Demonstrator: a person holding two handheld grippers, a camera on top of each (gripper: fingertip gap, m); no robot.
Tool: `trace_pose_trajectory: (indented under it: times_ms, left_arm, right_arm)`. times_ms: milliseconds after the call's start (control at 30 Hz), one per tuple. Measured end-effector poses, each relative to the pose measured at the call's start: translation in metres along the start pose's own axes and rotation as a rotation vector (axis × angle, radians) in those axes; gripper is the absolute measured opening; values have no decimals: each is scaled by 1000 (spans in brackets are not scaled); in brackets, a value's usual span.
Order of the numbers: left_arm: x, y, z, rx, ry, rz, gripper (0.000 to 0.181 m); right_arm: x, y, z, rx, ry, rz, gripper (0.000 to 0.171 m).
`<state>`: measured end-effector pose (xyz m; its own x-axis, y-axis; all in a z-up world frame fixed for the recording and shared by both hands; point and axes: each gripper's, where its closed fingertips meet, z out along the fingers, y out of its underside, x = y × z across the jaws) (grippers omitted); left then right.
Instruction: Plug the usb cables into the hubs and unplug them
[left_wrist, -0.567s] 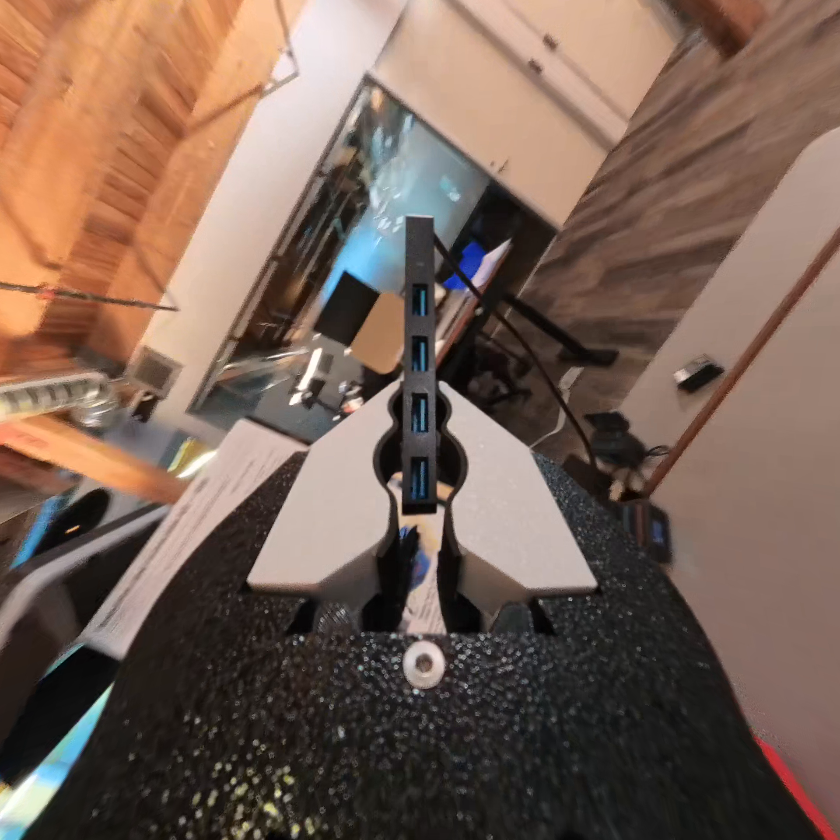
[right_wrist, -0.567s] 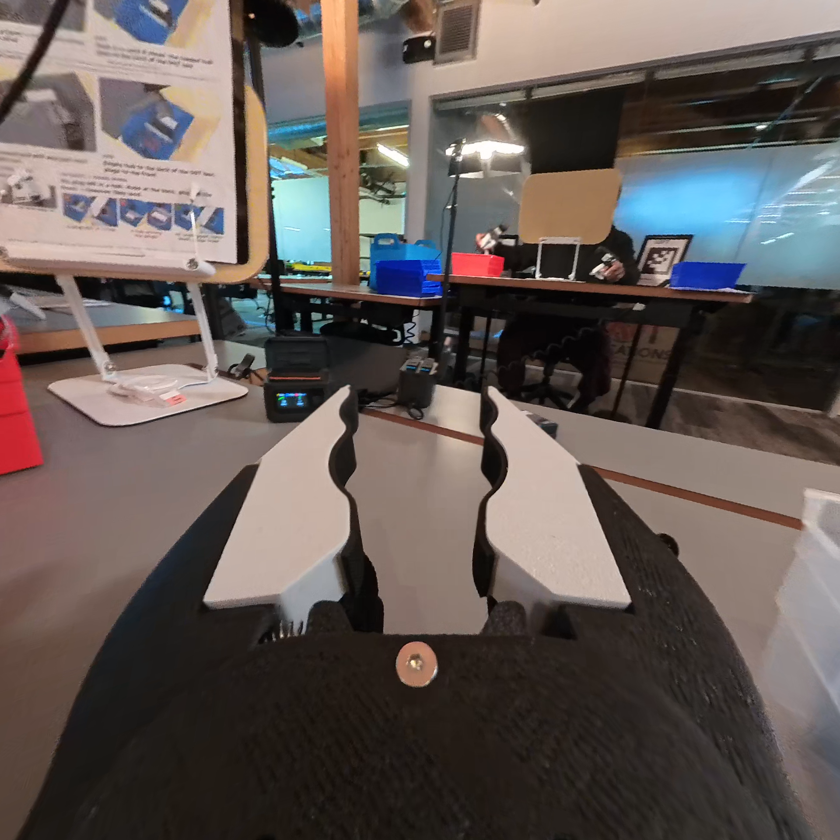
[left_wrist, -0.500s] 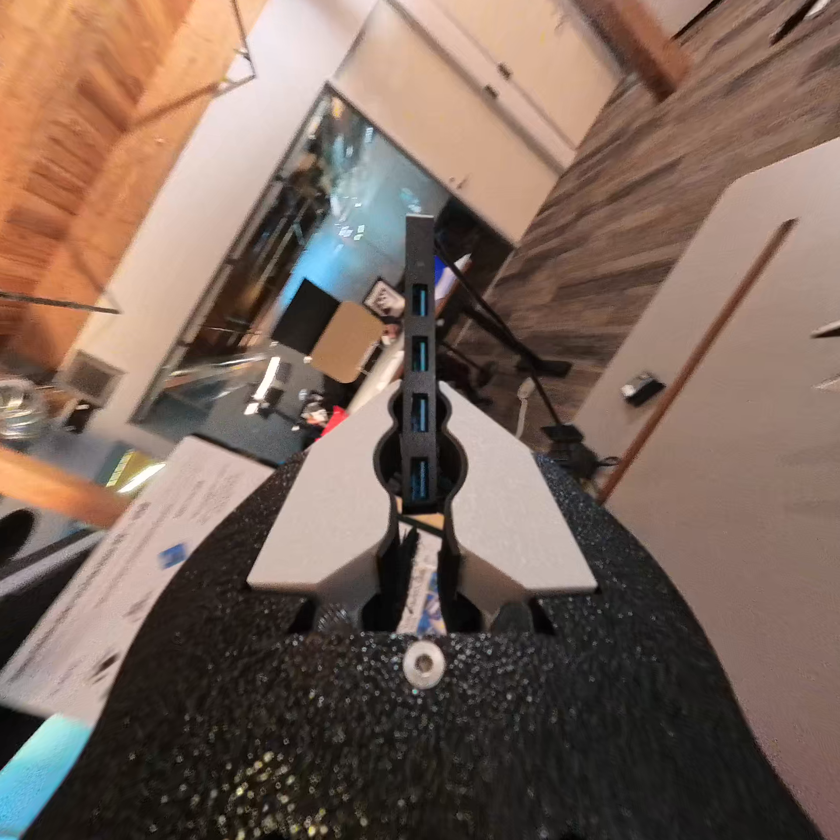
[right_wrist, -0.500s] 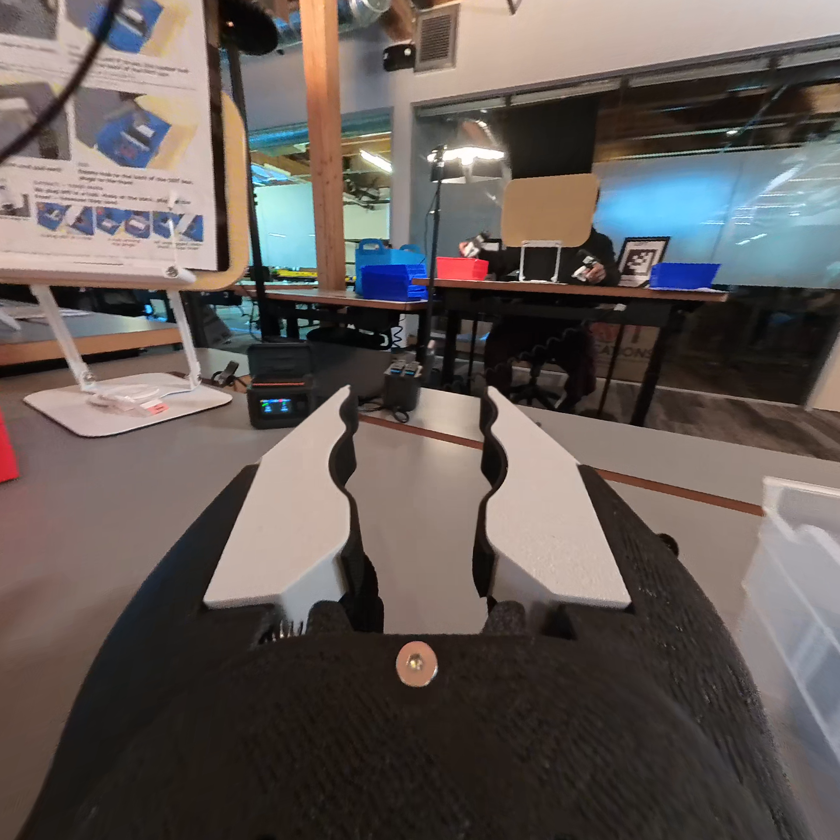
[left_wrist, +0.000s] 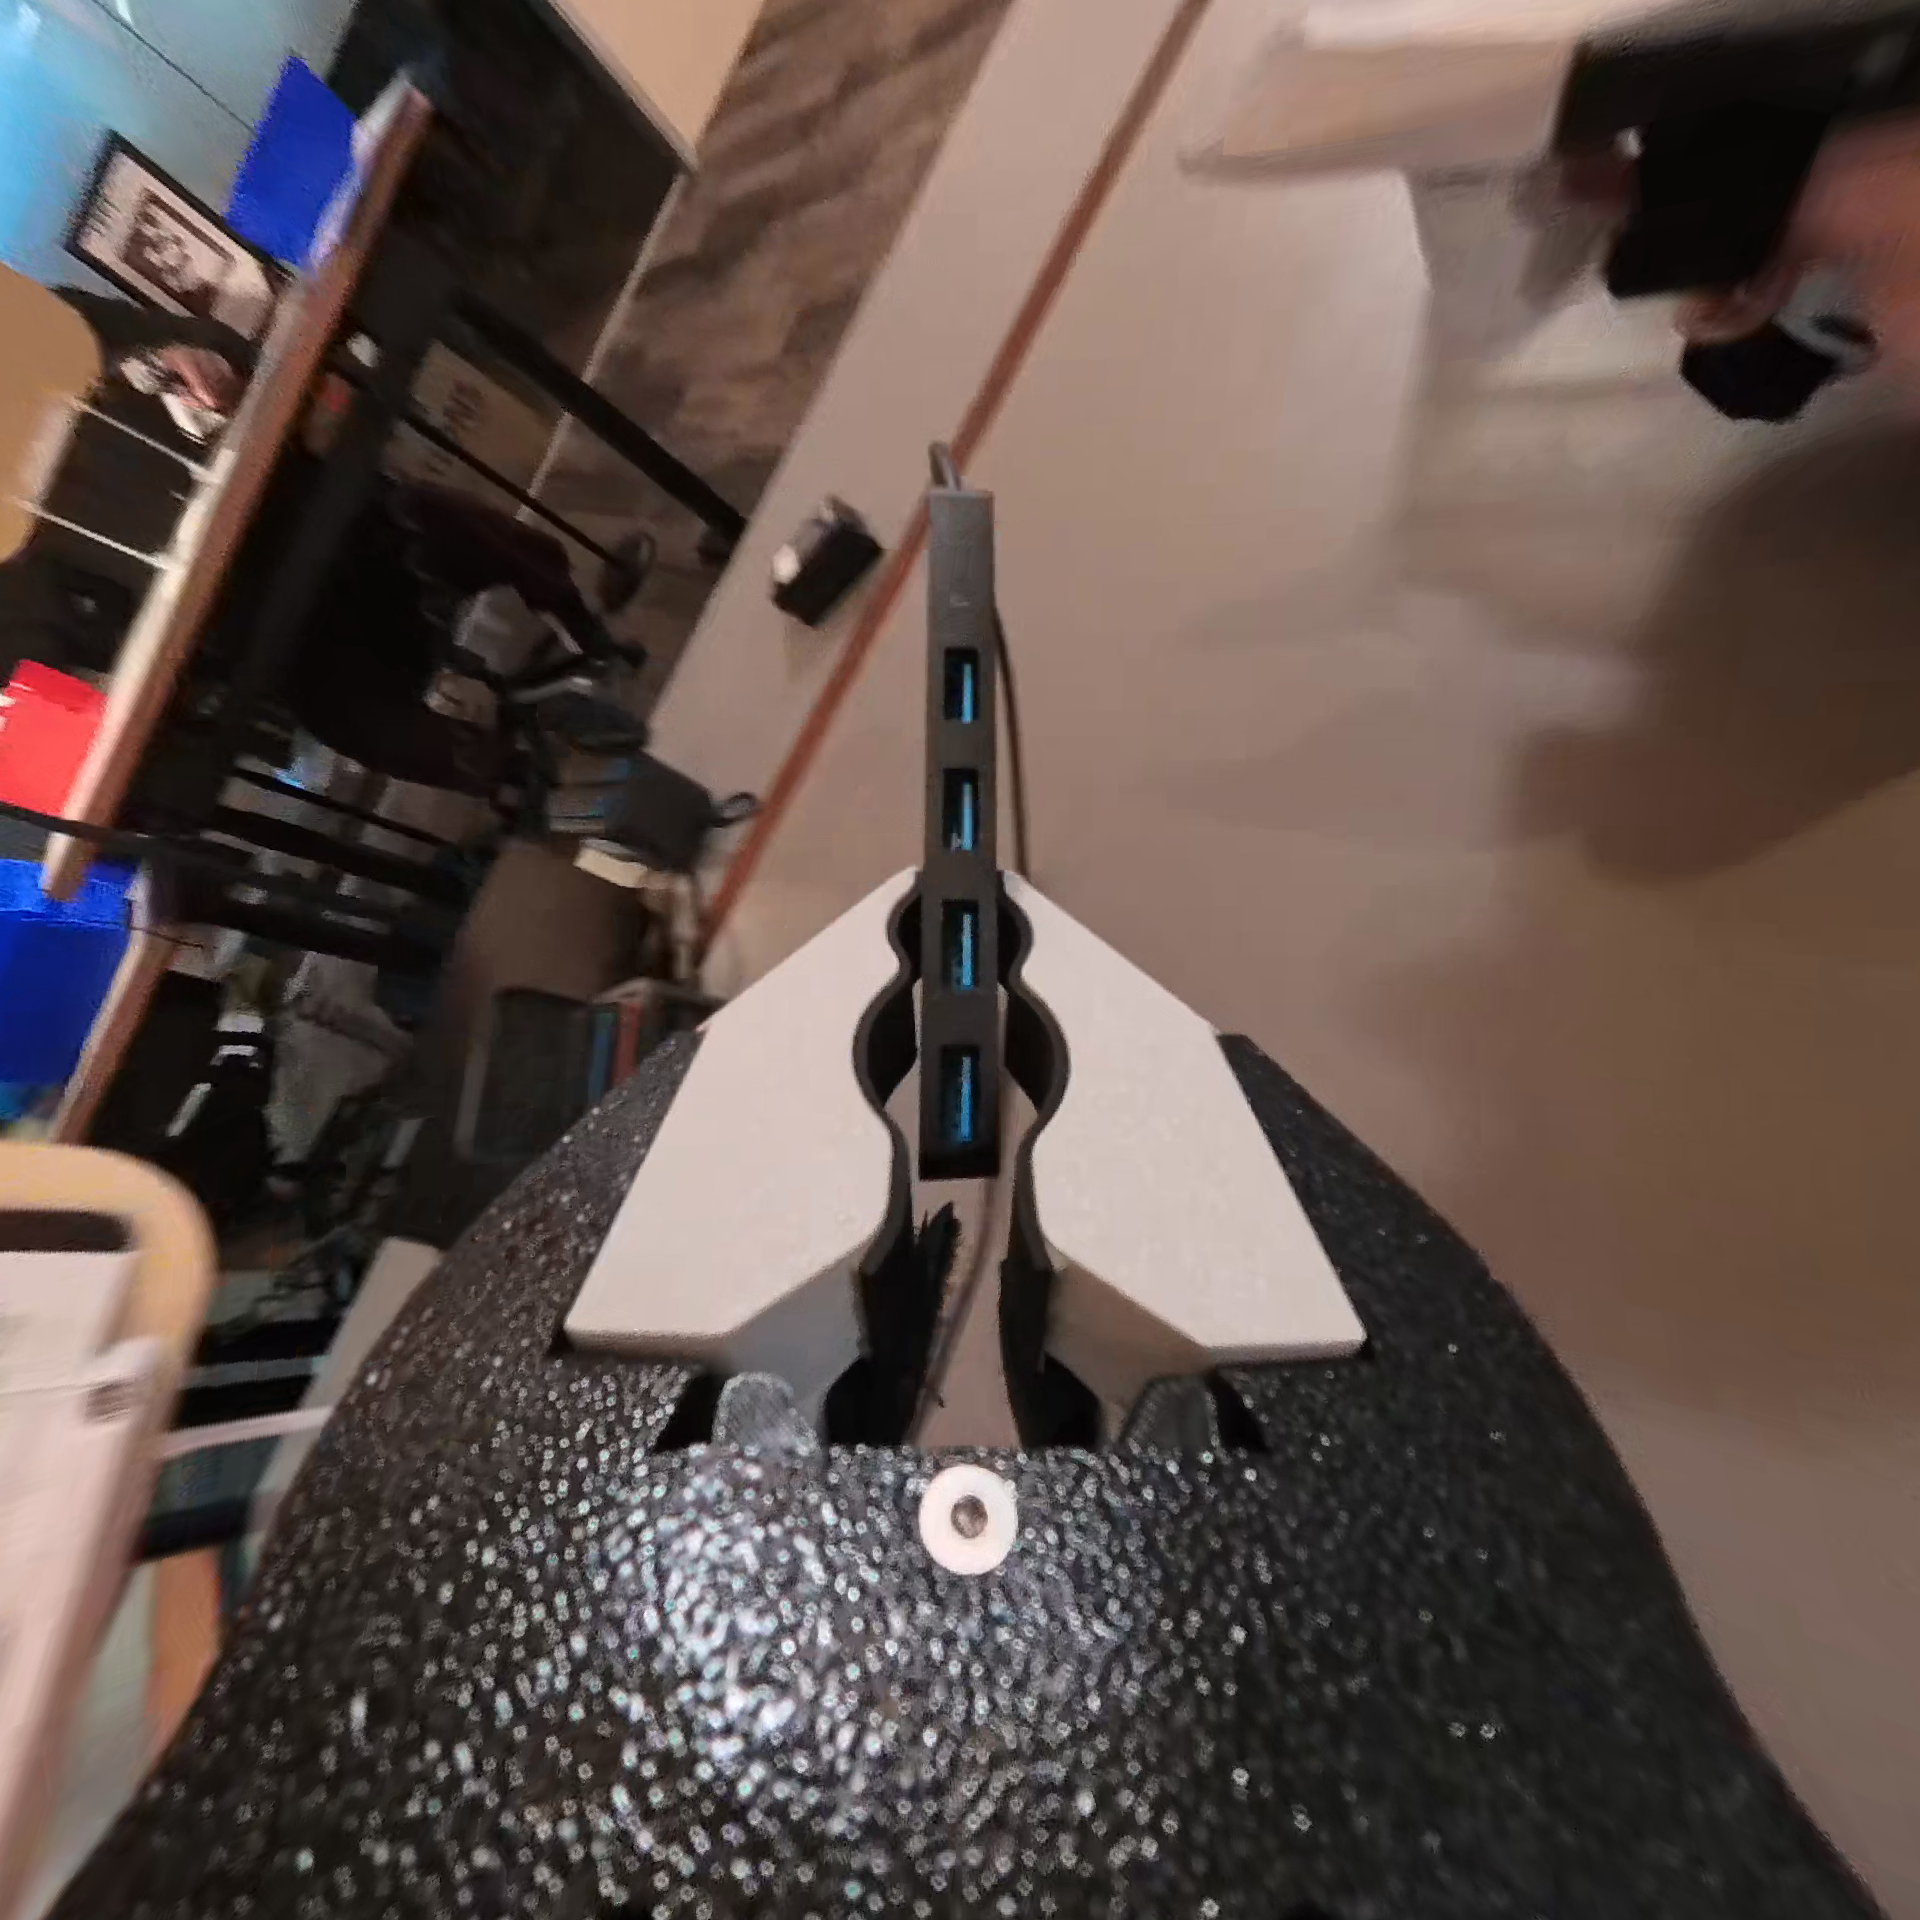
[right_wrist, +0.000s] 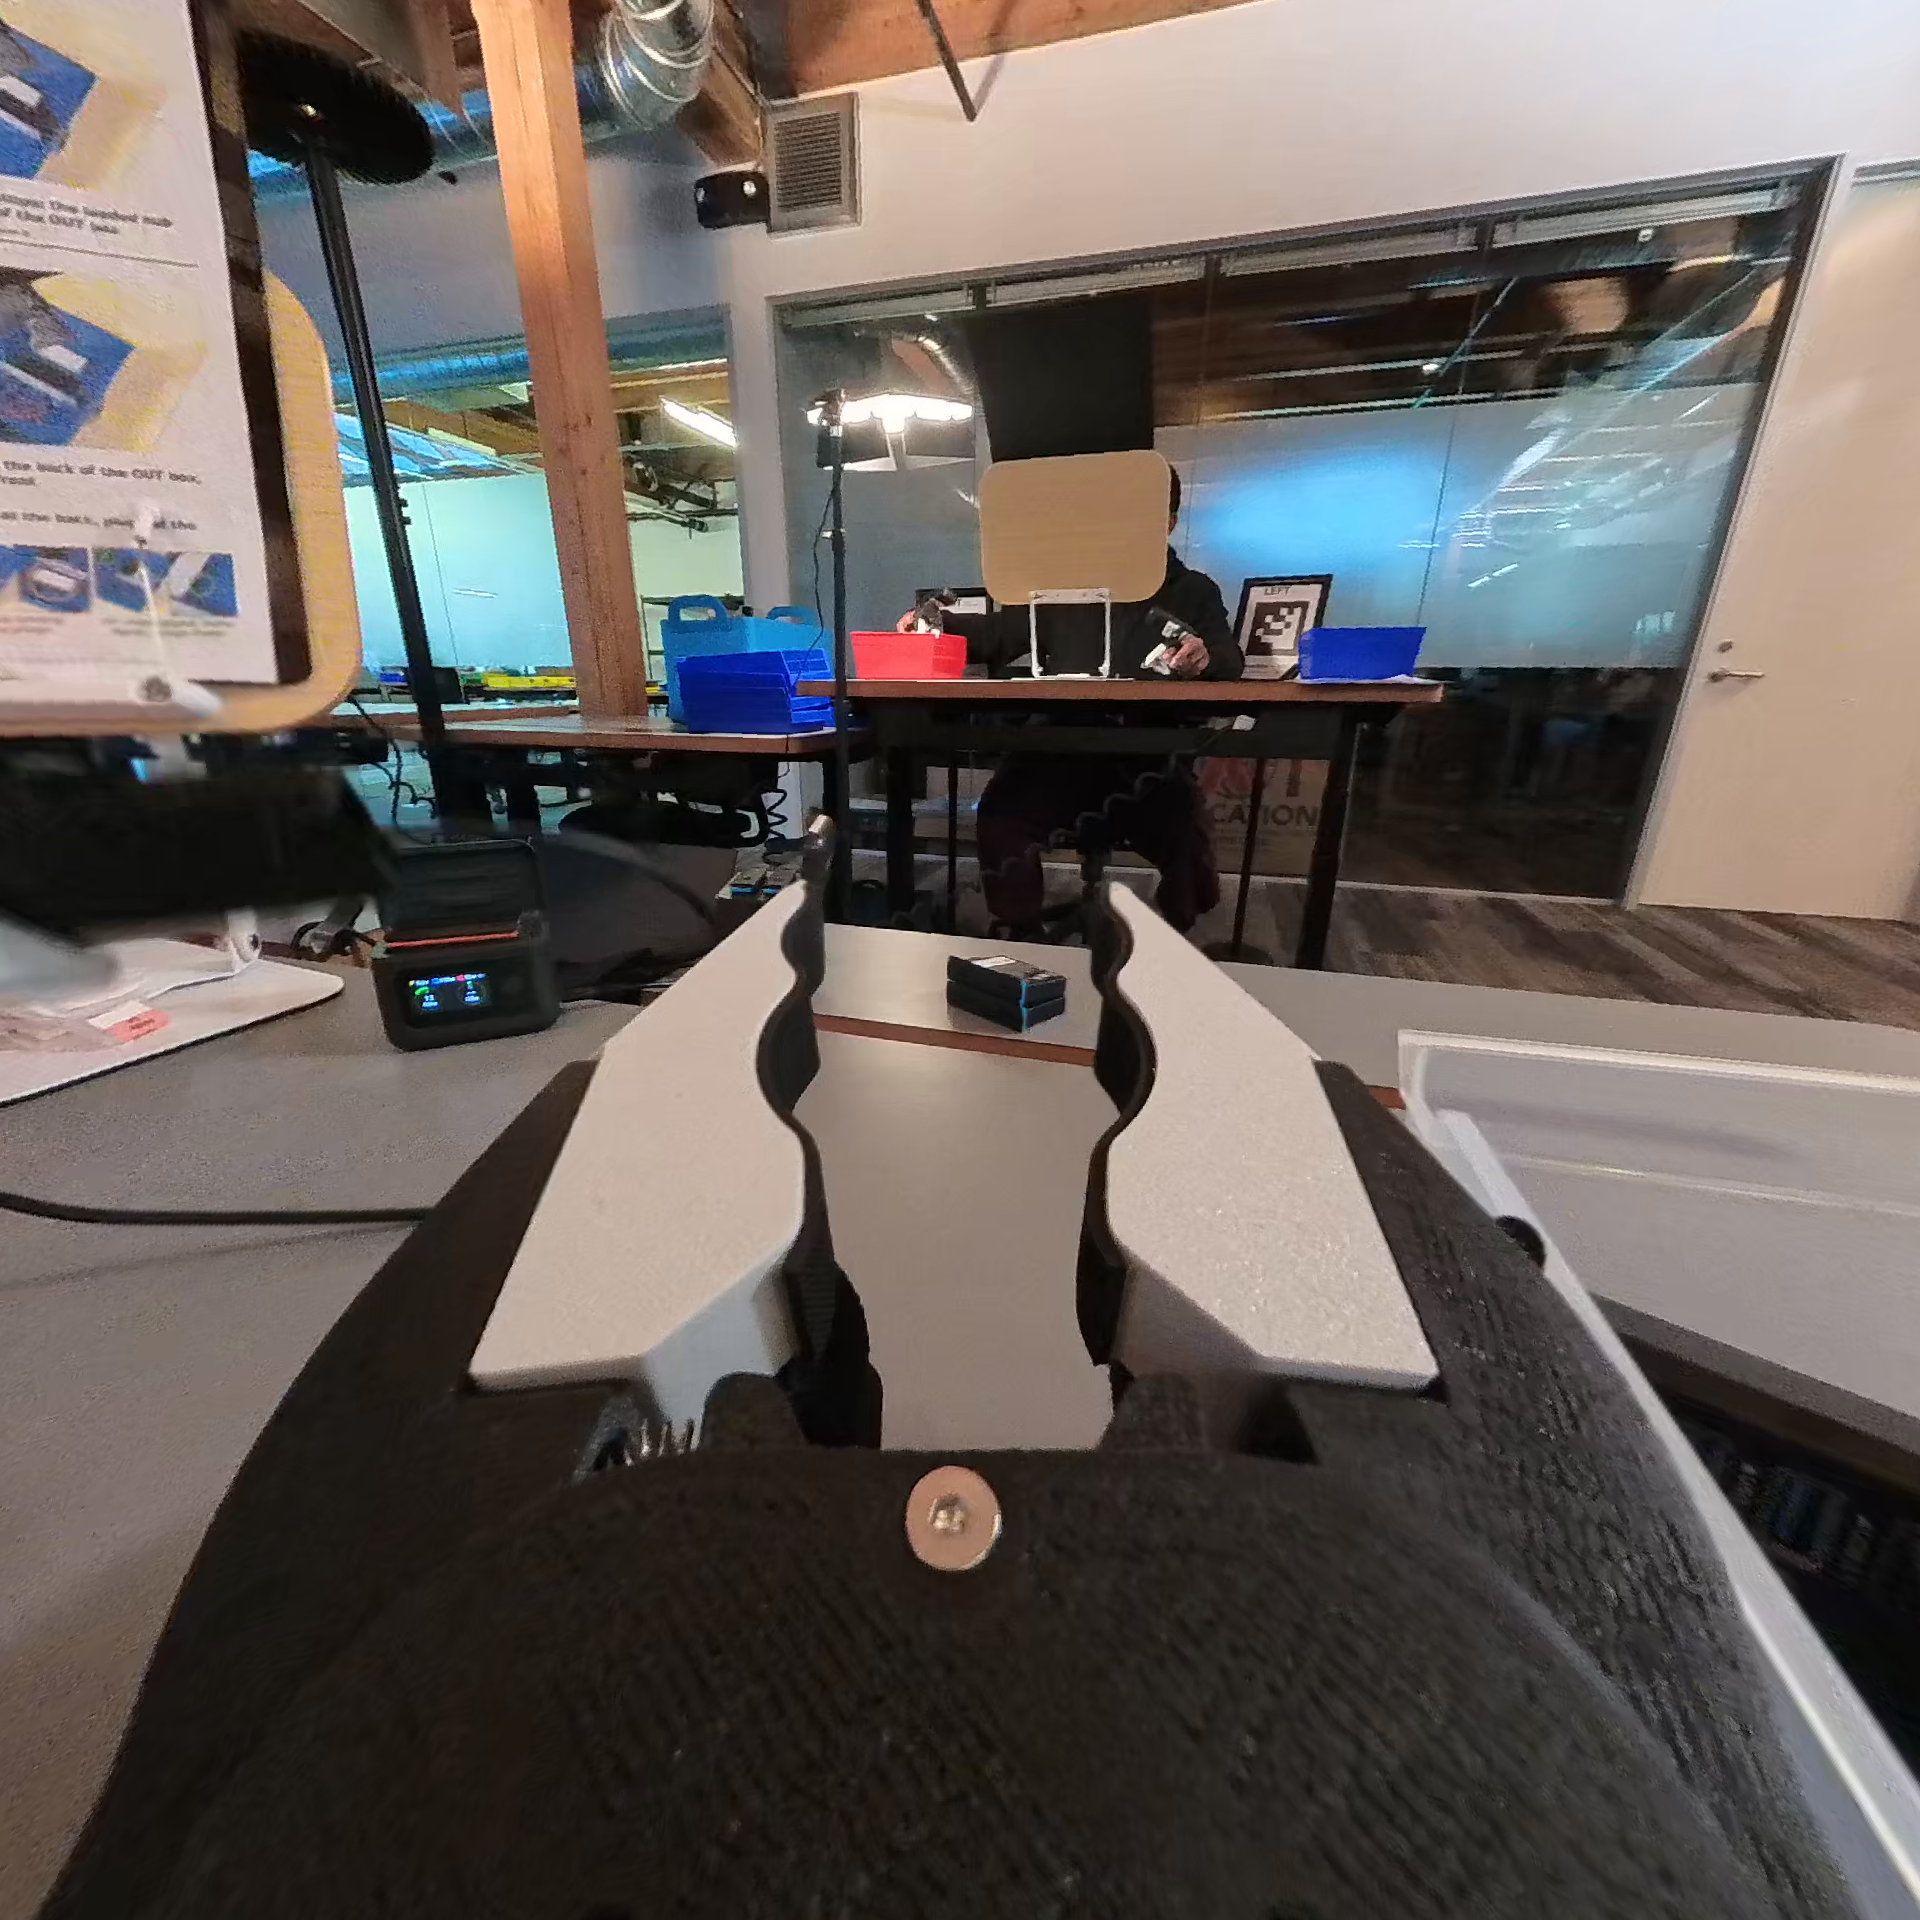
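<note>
Since half a second ago your left gripper (left_wrist: 961, 904) has swung round: the glass wall and ceiling are gone from its view, and the grey table (left_wrist: 1299, 831) with its brown edge strip now fills the background, with your other gripper blurred at the top right. The grip itself is unchanged: the fingers are clamped on the black USB hub (left_wrist: 961, 831), which stands on edge with four blue ports facing the camera, the upper two clear of the fingertips, and its thin black cable (left_wrist: 1013, 748) running down behind it. Your right gripper (right_wrist: 961, 914) has its fingers spread apart with nothing between them, over bare tabletop; only this view shows the clear plastic bin (right_wrist: 1662, 1164) now closer on its right, a small black box (right_wrist: 1006, 989) ahead near the table's far edge, and the blurred left gripper at far left.
</note>
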<state>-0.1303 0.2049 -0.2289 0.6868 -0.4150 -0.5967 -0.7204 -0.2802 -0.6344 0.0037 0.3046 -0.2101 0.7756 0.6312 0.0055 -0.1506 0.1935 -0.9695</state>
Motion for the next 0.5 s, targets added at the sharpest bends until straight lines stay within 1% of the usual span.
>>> trace_pose_trajectory:
  times_ms: [133, 267, 400, 500]
  left_arm:
    - [45, 4, 29, 48, 19, -10, 8]
    - [79, 1, 43, 79, 88, -12, 8]
    - [93, 17, 53, 20, 93, 64, 8]
    - [105, 33, 57, -31, 120, 141, 9]
  right_arm:
    - [3, -5, -2, 21, 16, -31, 48]
    - [8, -13, -6, 49, 38, -97, 45]
    - [13, -16, -7, 60, 55, -143, 44]
    - [14, -16, -7, 59, 55, -131, 44]
